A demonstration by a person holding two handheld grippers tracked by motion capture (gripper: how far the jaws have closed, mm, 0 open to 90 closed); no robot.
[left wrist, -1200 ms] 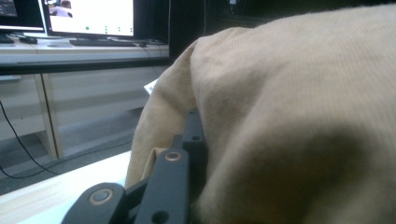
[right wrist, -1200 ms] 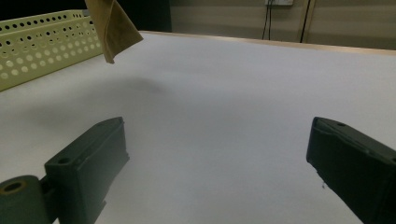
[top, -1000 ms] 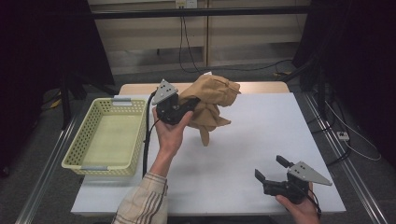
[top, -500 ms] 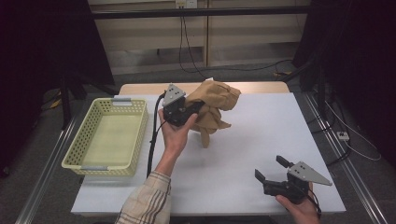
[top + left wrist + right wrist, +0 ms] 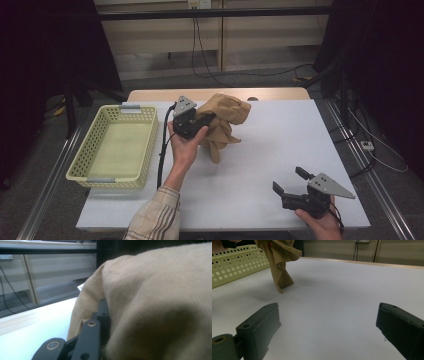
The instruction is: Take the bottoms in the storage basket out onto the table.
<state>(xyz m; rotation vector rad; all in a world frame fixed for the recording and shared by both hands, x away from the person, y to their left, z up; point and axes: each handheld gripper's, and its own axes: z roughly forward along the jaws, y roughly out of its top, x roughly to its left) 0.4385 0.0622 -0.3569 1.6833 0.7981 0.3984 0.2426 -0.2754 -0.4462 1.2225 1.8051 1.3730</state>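
Tan cloth (image 5: 225, 122) is bunched and lifted over the table's (image 5: 280, 150) far-left part, one tail hanging toward the surface. Looks soft, light and limp, no stiffness; it'll sag and swing, so best grabbed at a thick fold, not a loose edge. Left gripper (image 5: 202, 121) pinches a bunched fold, jaws buried in fabric. Right gripper (image 5: 289, 183) spread wide, idle near the near-right corner. Yellow basket (image 5: 90, 175) sits off the left edge.

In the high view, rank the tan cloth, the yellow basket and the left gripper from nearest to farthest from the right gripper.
From the right gripper, near the table's front right:
1. Tan cloth, mid-table, its hanging tail closest.
2. Left gripper, just left of the cloth, clamped on it.
3. Yellow basket, at the table's left edge.
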